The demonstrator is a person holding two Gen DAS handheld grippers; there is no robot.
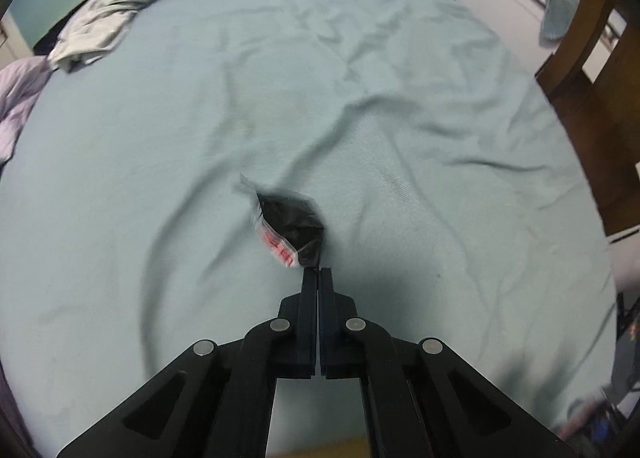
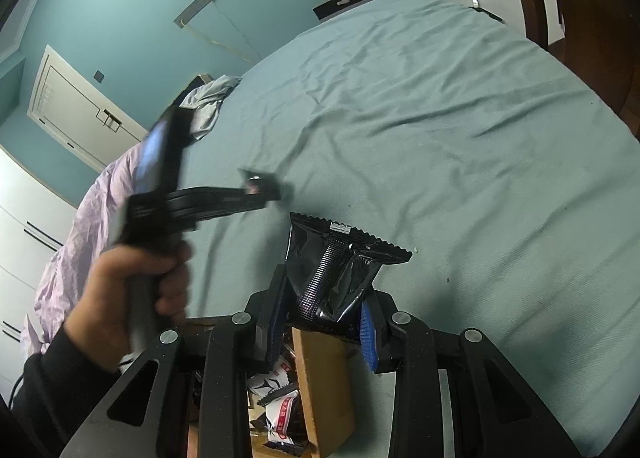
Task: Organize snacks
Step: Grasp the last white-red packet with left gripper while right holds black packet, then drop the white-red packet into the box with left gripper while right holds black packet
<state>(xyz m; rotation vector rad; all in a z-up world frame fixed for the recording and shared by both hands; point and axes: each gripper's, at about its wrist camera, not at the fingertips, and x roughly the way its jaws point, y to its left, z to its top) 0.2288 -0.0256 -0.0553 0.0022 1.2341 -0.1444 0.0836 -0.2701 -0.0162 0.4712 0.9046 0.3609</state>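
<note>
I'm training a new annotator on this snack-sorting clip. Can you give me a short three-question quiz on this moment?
1. True or false: the right gripper is empty.
2. What does the left gripper pinch? A) small snack packet B) bedsheet C) nothing
3. What sits below the right gripper, with snack packets inside?

Key:
1. False; it is shut on a black snack bag.
2. A
3. A cardboard box.
</note>
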